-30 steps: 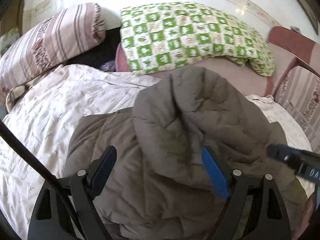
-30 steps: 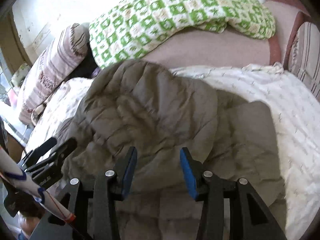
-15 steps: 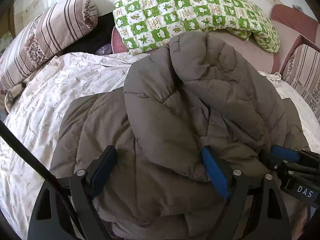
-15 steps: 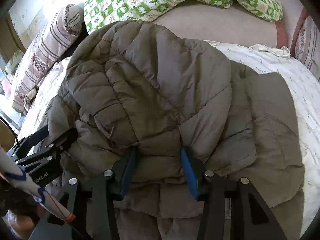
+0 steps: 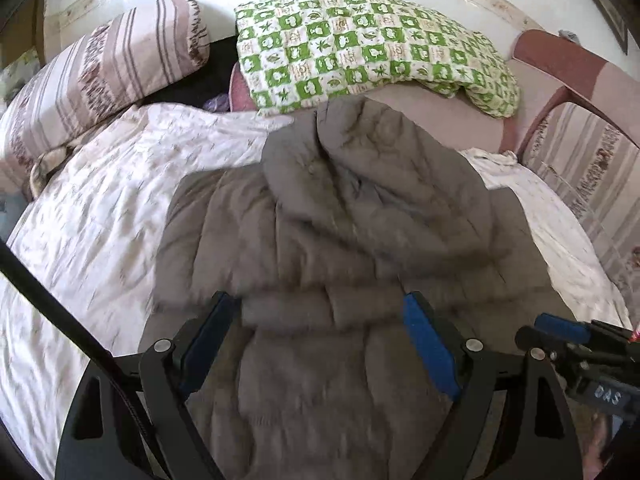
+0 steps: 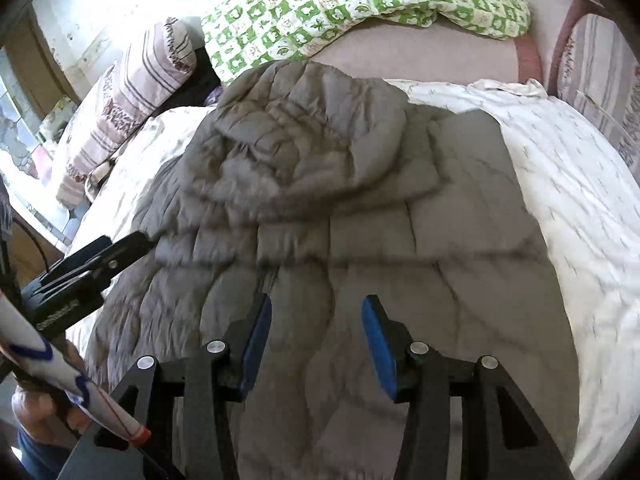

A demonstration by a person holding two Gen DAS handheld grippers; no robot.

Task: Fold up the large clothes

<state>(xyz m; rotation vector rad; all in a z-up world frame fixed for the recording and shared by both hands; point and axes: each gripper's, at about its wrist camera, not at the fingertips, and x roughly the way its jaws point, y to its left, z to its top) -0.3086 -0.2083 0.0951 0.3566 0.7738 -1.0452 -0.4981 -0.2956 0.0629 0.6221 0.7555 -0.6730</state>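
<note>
A large grey quilted jacket (image 5: 332, 240) lies on the bed, its hood end folded over on top of the body; it also shows in the right wrist view (image 6: 340, 208). My left gripper (image 5: 320, 320) is open, its blue pads spread wide just above the near part of the jacket, holding nothing. My right gripper (image 6: 316, 320) is open above the jacket's near part, empty. Each gripper shows at the edge of the other's view: the right one (image 5: 560, 332), the left one (image 6: 100, 252).
The jacket rests on a white patterned bedsheet (image 5: 100, 220). A green checked pillow (image 5: 360, 60) and a striped pillow (image 5: 100, 80) lie at the head. A striped cushion and a reddish bed frame (image 5: 560, 64) are at the right.
The hood end of the jacket has dropped onto the body. Both grippers have pulled back from the bunched fabric, and the right one has opened wider.
</note>
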